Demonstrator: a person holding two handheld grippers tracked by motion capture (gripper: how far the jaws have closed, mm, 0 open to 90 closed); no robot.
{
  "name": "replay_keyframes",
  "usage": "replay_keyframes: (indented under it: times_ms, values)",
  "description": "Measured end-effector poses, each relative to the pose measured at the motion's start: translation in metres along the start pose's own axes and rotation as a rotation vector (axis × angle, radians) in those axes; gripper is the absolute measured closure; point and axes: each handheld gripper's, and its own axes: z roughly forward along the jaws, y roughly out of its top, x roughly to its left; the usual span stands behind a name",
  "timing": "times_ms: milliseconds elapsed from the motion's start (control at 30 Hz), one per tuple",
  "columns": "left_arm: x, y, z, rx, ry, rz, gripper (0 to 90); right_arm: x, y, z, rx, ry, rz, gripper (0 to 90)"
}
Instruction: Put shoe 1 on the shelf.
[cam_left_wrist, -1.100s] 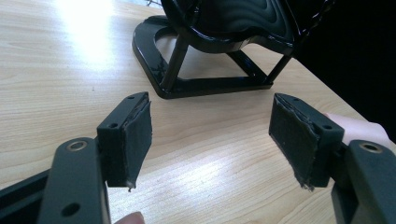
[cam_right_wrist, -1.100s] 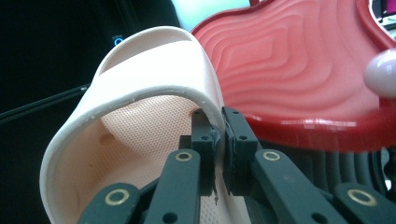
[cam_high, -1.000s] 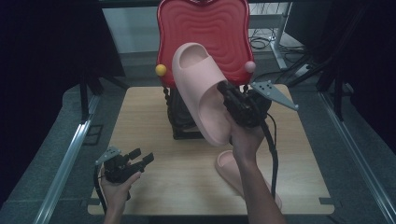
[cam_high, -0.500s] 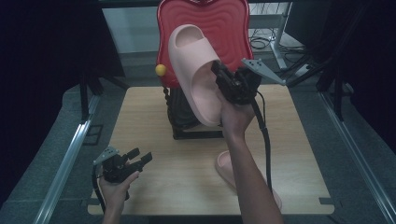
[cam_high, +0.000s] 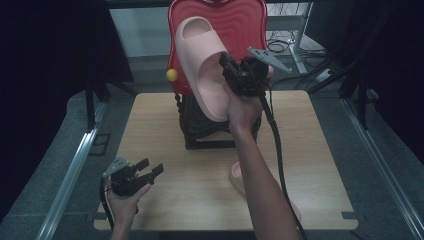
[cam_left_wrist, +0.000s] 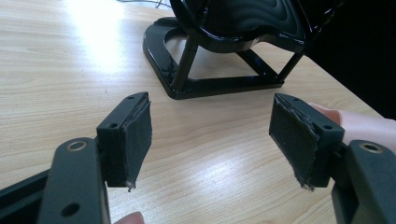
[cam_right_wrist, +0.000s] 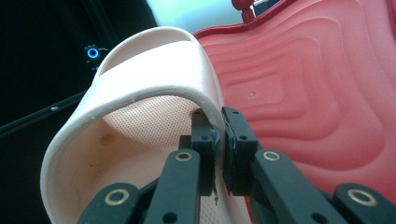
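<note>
The right claw (cam_high: 231, 74) is clamped on the side rim of a pink slipper (cam_high: 202, 65), holding it up in the air, toe end raised, against the front of the red rack (cam_high: 240, 25). The rack stands on a black base (cam_high: 210, 135) on the table (cam_high: 310, 165). In the right gripper view the slipper's edge is pinched between the jaws, with the rack's ribbed red face just behind it.

A second slipper (cam_high: 239, 177) lies on the table in front of the rack, partly hidden by the right forearm.

The left claw (cam_high: 148, 171) rests low, in front and to the left of the rack, jaws apart and empty.

This looks like the step of mounting the slipper on the rack. The next move likely calls for seating it there before the jaws part.
</note>
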Motion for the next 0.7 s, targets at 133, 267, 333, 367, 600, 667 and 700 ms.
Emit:
replay_keyframes:
  times_ms: [133,267,333,367,600,667,700]
  values:
    - [0.001,0.000,-0.001,-0.003,-0.002,-0.002,29.9,0.002,0.005,0.009,-0.001,-0.010,0.002,84.0]
    - [0.001,0.000,0.000,-0.002,-0.004,-0.003,29.9,0.004,0.012,0.019,-0.010,-0.029,0.005,83.9]
    - [0.002,0.000,0.001,0.001,-0.006,-0.004,29.9,0.004,0.015,0.025,-0.011,-0.041,0.012,83.9]
    - [0.002,-0.001,0.001,0.003,-0.007,-0.005,29.9,0.005,0.015,0.027,-0.009,-0.046,0.013,83.9]
    - [0.002,-0.002,0.003,0.010,-0.014,-0.002,29.9,0.009,0.021,0.049,-0.020,-0.081,0.036,83.8]
    - [0.002,-0.002,0.004,0.010,-0.016,-0.005,29.9,0.010,0.024,0.054,-0.033,-0.091,0.038,83.7]
    - [0.002,-0.002,0.004,0.012,-0.017,-0.005,29.9,0.011,0.025,0.057,-0.036,-0.098,0.044,83.7]
